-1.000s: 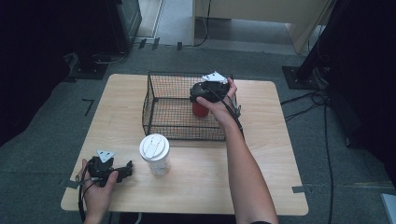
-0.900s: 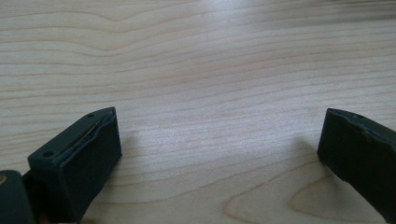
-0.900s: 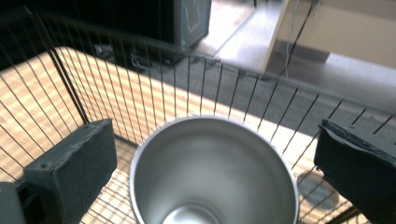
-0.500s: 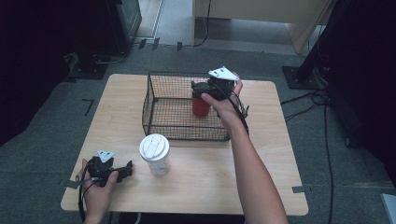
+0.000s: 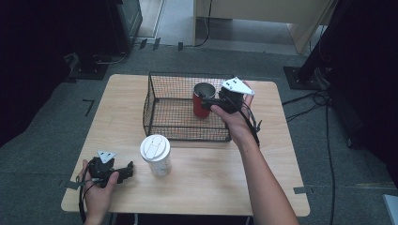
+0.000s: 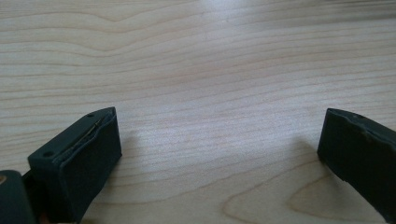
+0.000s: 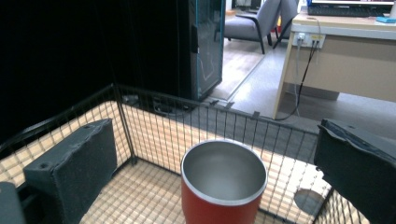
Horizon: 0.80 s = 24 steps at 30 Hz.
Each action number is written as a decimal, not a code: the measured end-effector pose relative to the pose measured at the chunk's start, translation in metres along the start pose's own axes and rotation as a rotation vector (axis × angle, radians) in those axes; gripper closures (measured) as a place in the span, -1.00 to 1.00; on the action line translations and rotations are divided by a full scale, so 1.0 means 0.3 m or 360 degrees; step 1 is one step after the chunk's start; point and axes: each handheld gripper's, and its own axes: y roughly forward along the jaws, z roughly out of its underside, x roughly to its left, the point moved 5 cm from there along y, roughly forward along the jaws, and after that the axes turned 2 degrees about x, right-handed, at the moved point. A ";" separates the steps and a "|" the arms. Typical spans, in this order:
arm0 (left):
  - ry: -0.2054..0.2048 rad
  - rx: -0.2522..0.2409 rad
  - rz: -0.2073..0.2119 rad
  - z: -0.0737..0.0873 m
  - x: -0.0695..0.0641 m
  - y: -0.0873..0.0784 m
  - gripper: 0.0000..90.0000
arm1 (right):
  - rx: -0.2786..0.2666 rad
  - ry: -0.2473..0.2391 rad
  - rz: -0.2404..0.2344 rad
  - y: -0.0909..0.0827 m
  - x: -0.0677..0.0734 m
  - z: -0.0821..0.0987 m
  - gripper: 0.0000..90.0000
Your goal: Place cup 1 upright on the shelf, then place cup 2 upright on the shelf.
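Jaws of the left gripper (image 5: 123,172) stand apart over bare wood at the near left corner of the desk (image 5: 281,187). Farther in stands a white lidded paper cup (image 5: 156,153). Beyond, inside the wire basket (image 5: 159,123), the red tumbler (image 5: 202,100) stands upright at its far right corner; the right gripper (image 5: 207,100) is wide open around it.

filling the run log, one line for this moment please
right gripper: open, by red cup in basket | left gripper: open, on table
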 end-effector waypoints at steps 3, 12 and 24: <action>0.0000 -0.0001 0.0000 0.000 0.000 0.000 -0.99 | -0.0004 -0.0017 -0.0011 -0.033 0.019 0.015 -1.00; -0.0001 -0.0001 0.0001 0.000 -0.001 0.000 -0.99 | 0.0020 -0.0036 -0.0035 -0.112 0.048 0.124 -1.00; -0.0001 0.0000 0.0002 0.000 -0.001 0.000 -1.00 | 0.0041 -0.0078 -0.0078 -0.218 0.090 0.268 -1.00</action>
